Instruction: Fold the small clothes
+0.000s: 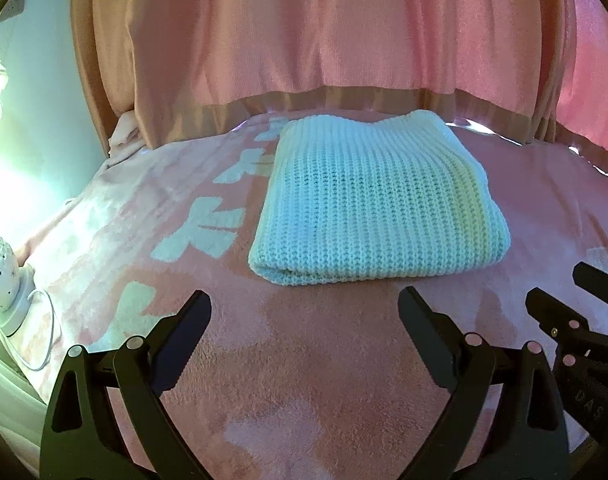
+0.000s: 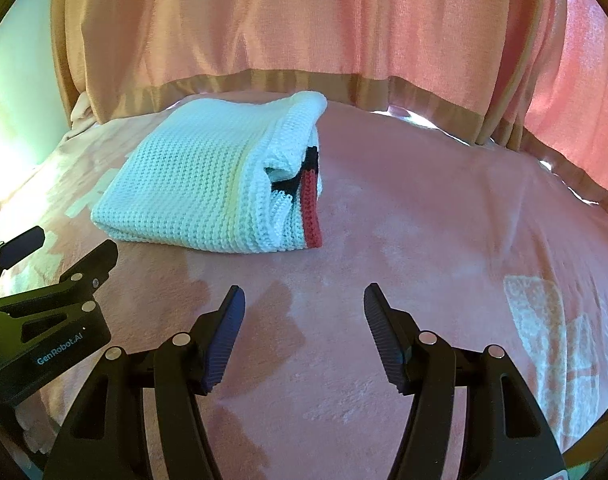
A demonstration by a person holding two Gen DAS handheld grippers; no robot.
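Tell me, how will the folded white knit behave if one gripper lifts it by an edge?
The knit is probably floppy: its loose, chunky layers would likely sag and unfold. Its thick stack suggests some weight. It should not slip much on the fuzzy pink blanket.

Folded knit garment [image 2: 207,184]: white ribbed knit, with black and red bands at its right edge. Bed cover [image 1: 304,360]: pink plush with pale blotches and white letter shapes toward its left edge. Curtain [image 1: 324,28]: pink, tan border.

Black hand-held gripper [image 2: 304,308], ribbed bluish pads [image 2: 223,344], silver pins, apparently "GenRobot.AI" lettering.
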